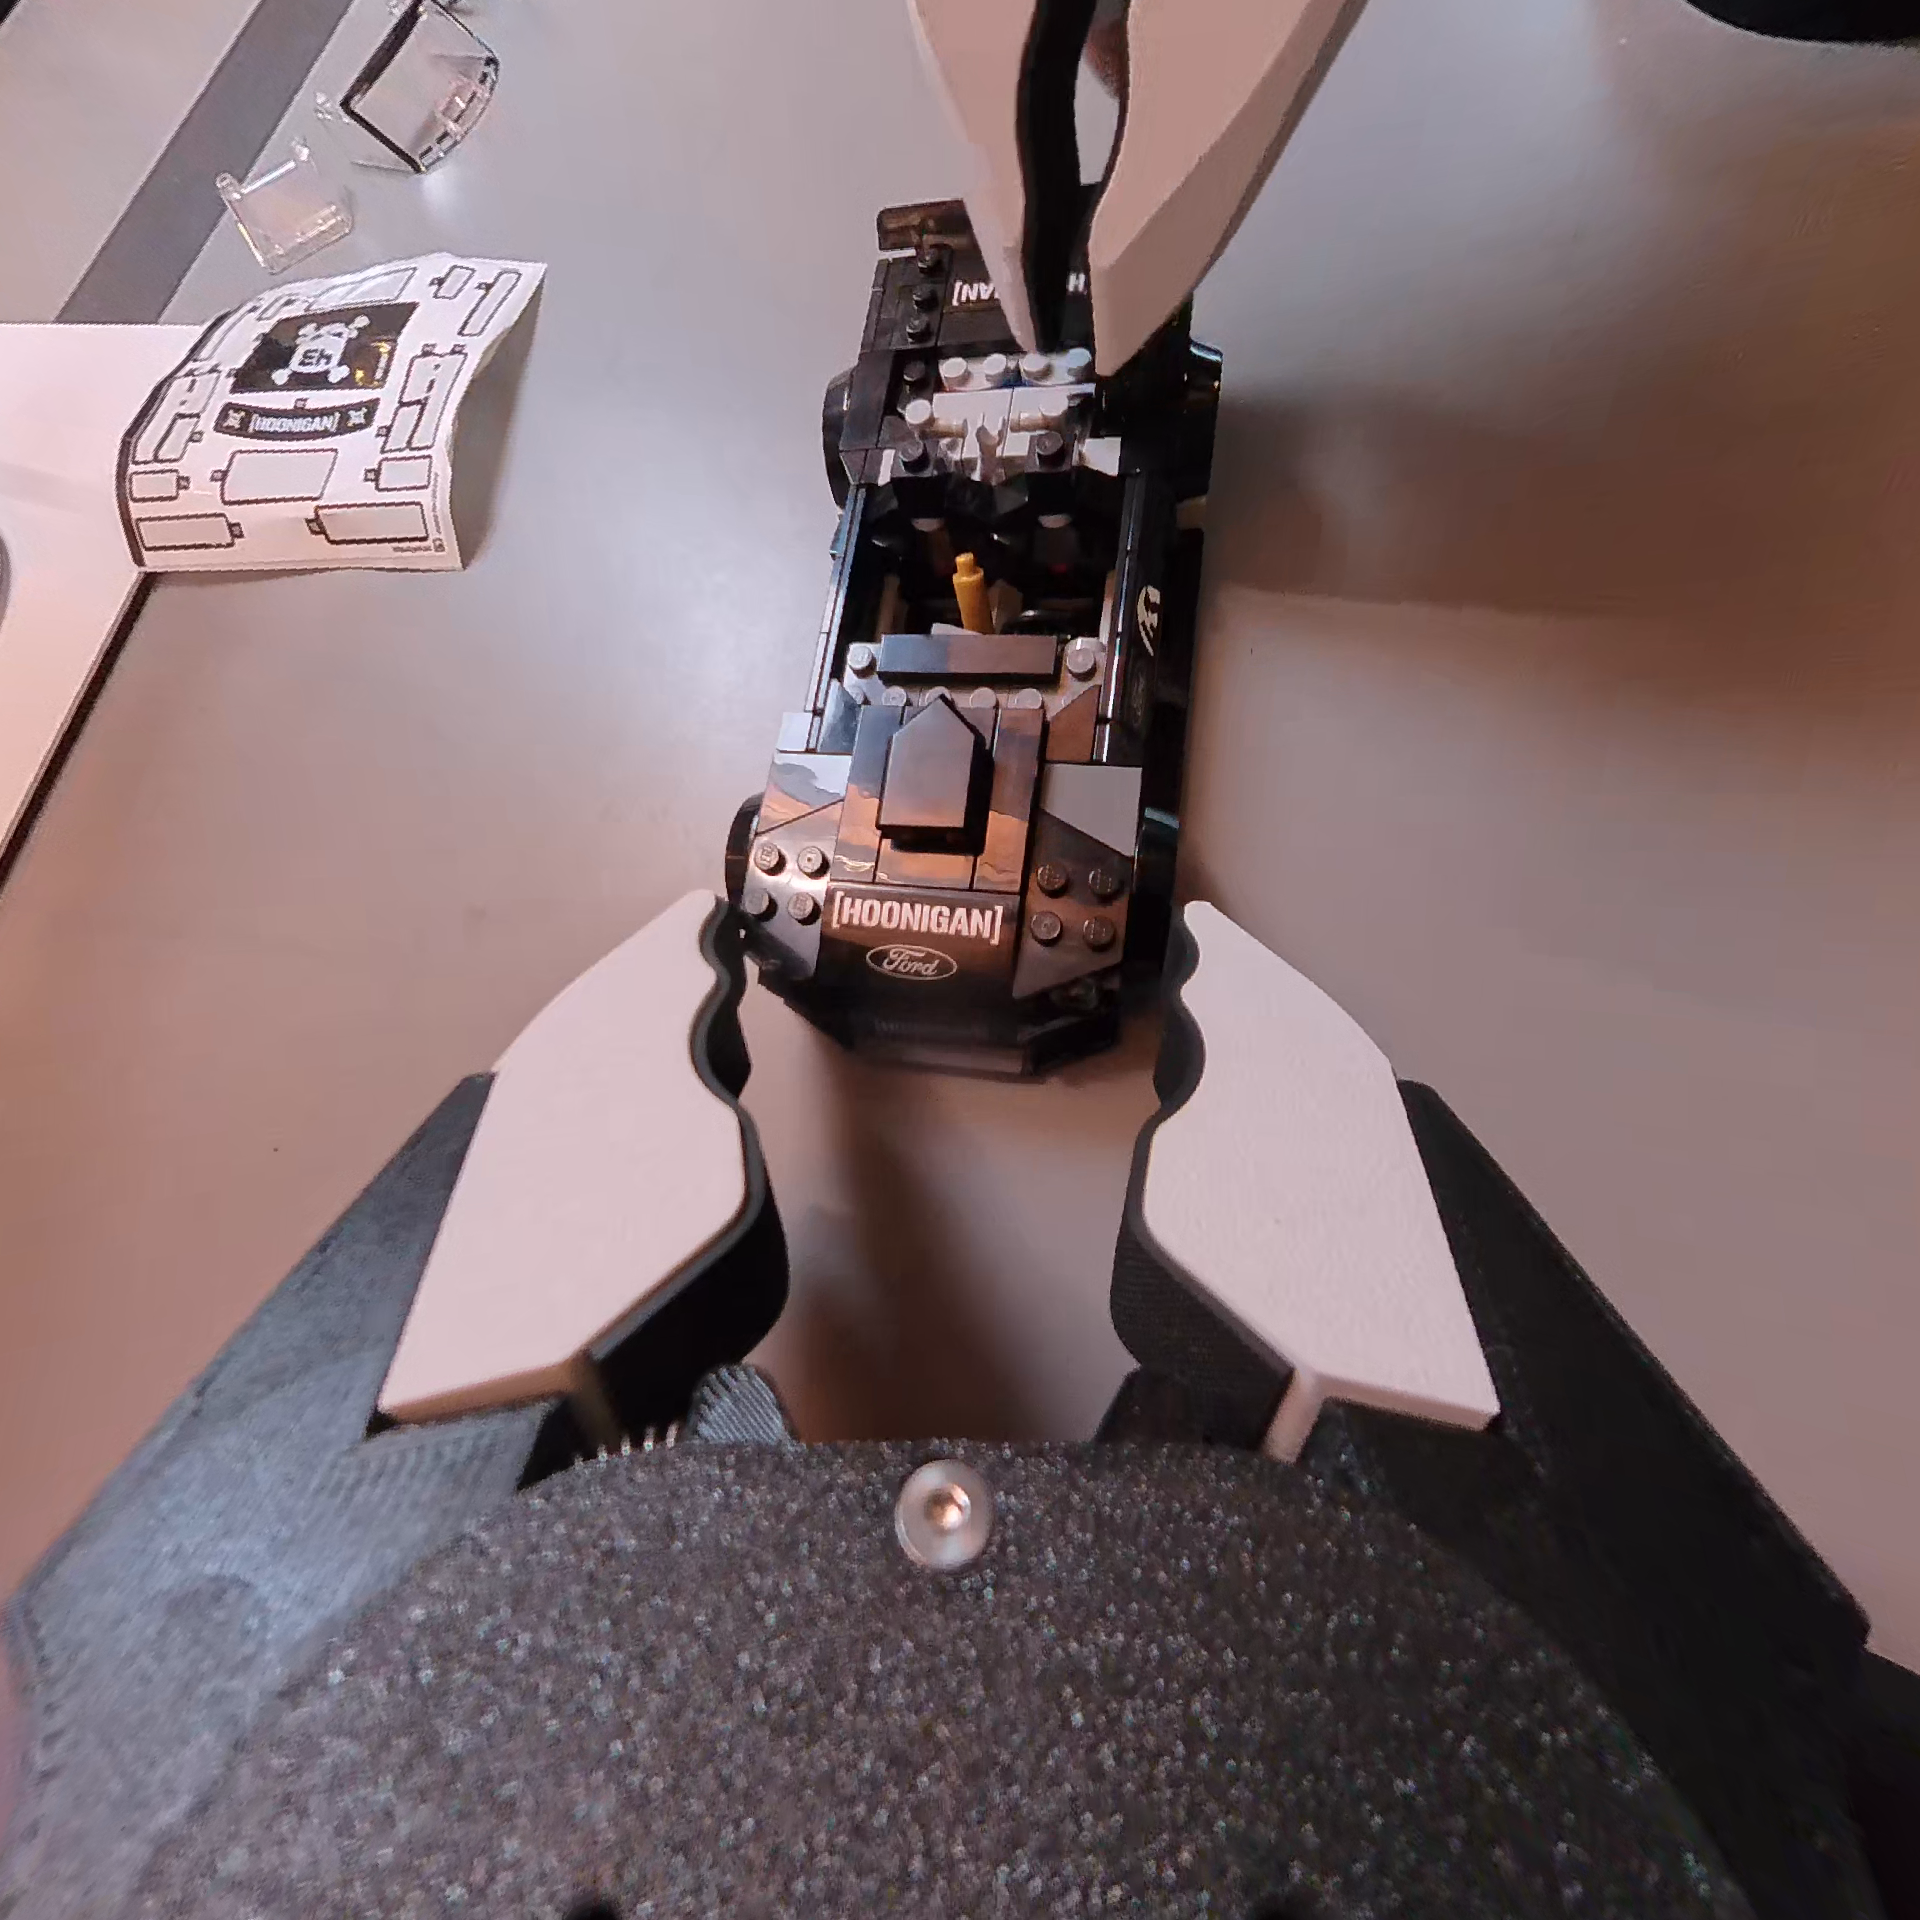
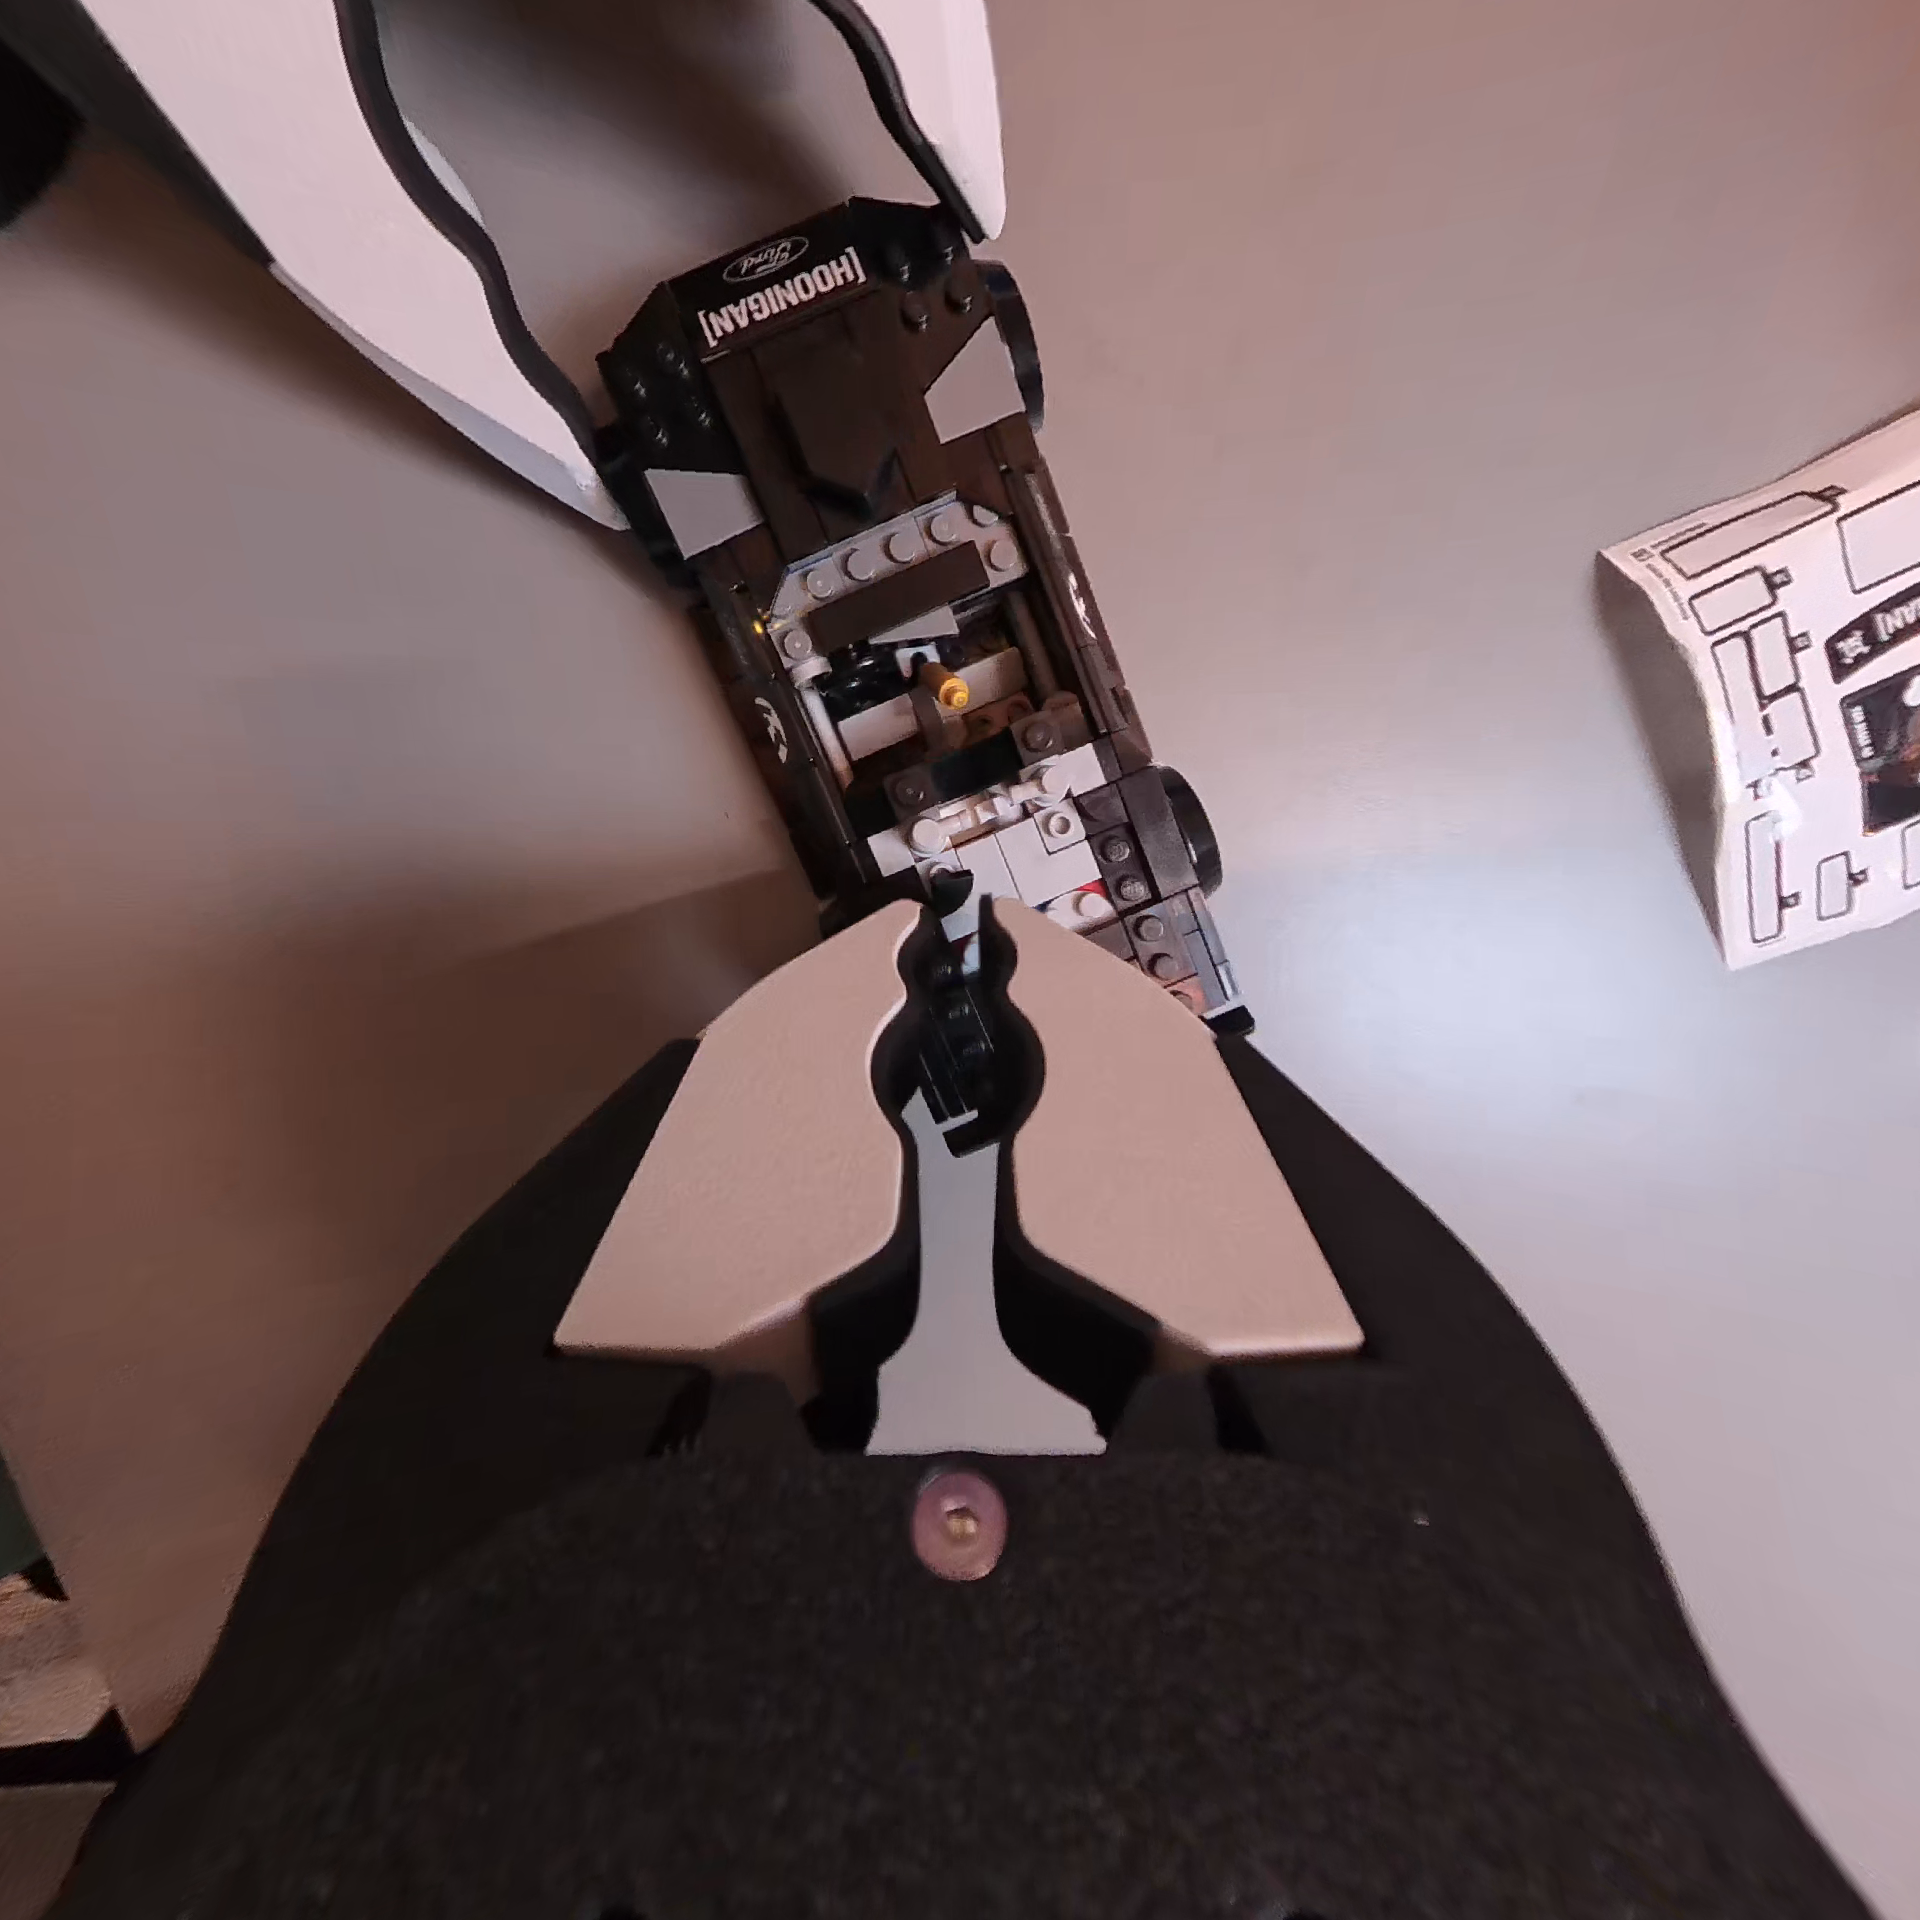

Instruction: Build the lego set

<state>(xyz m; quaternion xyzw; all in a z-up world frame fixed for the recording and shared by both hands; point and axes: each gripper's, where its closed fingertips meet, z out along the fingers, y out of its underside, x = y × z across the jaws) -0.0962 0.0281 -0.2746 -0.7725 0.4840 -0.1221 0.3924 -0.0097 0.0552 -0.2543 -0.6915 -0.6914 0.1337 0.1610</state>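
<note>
Nearest us, our right gripper [image 2: 956, 920] pinches a small black studded plate [image 2: 961, 1049] between nearly closed white fingers [image 2: 1101, 1060], tips over the pale grey studs at the rear of the black brick-built car [image 1: 977, 665]. Our left gripper [image 1: 961, 935] stands wide, one fingertip [image 1: 675, 966] beside each side of the car's nose; we cannot tell whether they press it.

The car sits on the grey tabletop [image 1: 1558, 727], roof off, a yellow lever [image 1: 971, 592] upright in the cabin. We judge the plate could seat crooked if it comes down tilted, and a hard push could slide or tip the car if the front is not braced.

Beyond lie a curled white sticker sheet [image 1: 312, 426] and clear windscreen pieces [image 1: 416, 94]. White lettering and a maker's badge mark the bonnet; we leave them unread.
</note>
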